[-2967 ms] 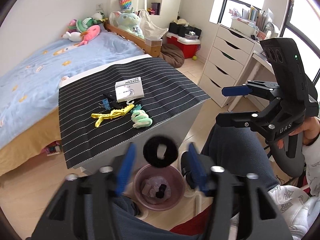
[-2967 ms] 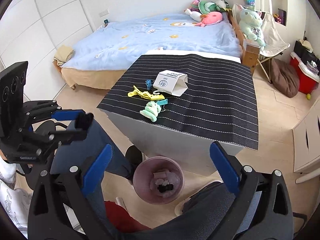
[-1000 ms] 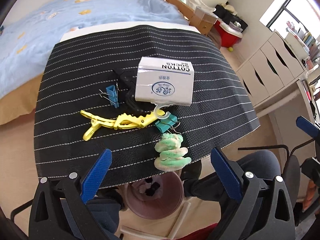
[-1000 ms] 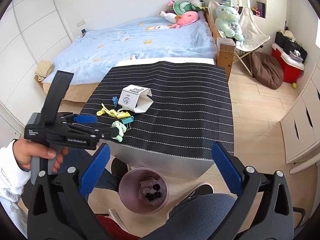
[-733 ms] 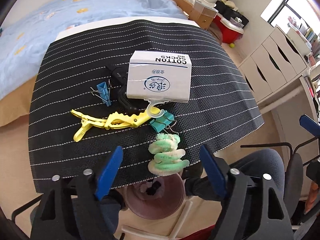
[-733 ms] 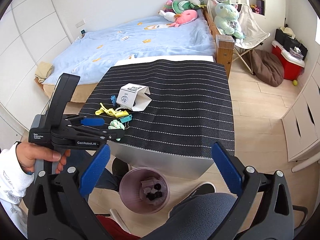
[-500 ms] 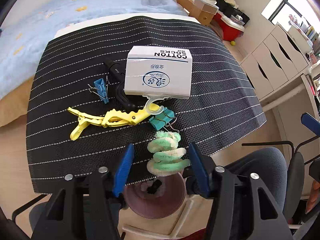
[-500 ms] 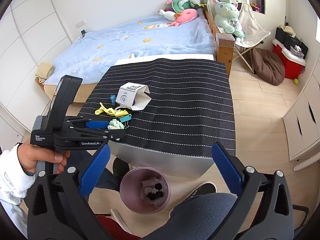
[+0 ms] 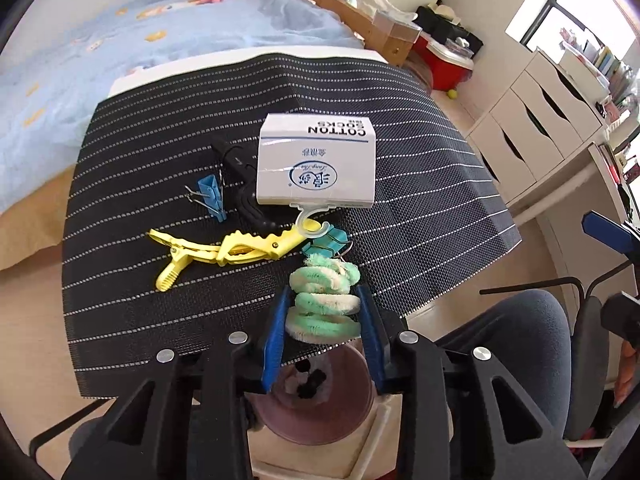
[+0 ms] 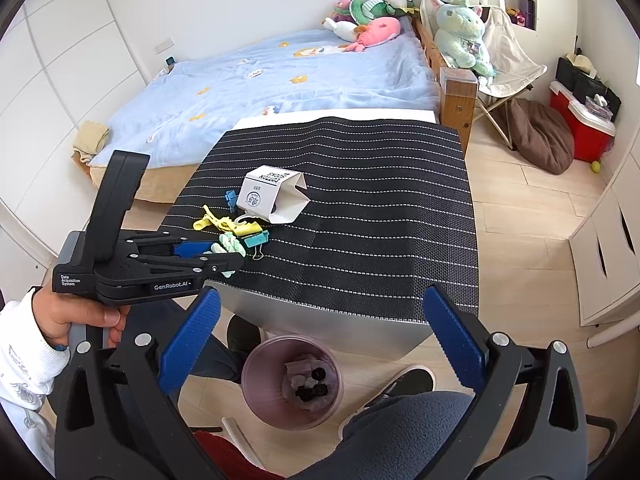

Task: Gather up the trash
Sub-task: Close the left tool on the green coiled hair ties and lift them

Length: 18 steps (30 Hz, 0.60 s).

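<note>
Our left tool (image 9: 323,309) is closing on the fuzzy green-and-cream coil (image 9: 322,307) (pads touching both sides). Our right tool (image 10: 320,336) gapes wide, empty.

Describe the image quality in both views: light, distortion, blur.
Left wrist view: even daylight, window blown out, strong fisheye bending the mat, box lettering sharp. Right wrist view: soft even light, dark corners, curved walls, nothing blurred.

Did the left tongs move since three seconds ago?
Yes. The left tongs went from above the bin up to the table's near edge, closing around the green coil.
</note>
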Tool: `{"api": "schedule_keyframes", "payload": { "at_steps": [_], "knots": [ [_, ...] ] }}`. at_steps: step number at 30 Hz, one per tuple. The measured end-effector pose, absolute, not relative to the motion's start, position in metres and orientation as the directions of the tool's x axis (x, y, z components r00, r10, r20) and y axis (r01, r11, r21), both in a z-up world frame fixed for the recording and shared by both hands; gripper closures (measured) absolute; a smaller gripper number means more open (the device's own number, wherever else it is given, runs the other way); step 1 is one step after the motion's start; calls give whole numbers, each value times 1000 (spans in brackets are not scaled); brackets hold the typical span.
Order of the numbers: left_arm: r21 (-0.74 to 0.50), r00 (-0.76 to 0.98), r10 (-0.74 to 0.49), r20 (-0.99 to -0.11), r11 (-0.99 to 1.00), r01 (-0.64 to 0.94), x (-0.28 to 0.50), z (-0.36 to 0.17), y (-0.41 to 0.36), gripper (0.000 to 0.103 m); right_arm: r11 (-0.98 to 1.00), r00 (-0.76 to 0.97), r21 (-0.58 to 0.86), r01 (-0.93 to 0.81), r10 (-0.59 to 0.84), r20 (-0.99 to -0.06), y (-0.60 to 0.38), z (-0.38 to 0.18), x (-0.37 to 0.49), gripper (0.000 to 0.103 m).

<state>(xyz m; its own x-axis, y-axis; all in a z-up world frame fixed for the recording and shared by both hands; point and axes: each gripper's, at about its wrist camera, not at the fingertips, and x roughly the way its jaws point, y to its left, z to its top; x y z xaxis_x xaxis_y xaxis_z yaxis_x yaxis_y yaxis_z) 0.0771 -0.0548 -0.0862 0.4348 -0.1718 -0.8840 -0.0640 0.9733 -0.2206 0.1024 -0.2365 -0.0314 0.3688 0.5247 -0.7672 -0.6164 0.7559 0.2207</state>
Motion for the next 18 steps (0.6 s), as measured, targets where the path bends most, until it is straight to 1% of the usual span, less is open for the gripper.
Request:
{"api": "schedule_keyframes", "payload": {
  "at_steps": [11, 18],
  "knots": [
    [-147, 542, -119, -832, 989, -8, 57, -47, -48, 69, 738, 364, 220, -638, 541, -758, -211, -21, 117, 4],
    [-125, 594, -104, -798, 992, 5, 47, -32, -42, 69, 712, 322, 256, -654, 568, -757, -185, -18, 136, 4]
  ]
}}
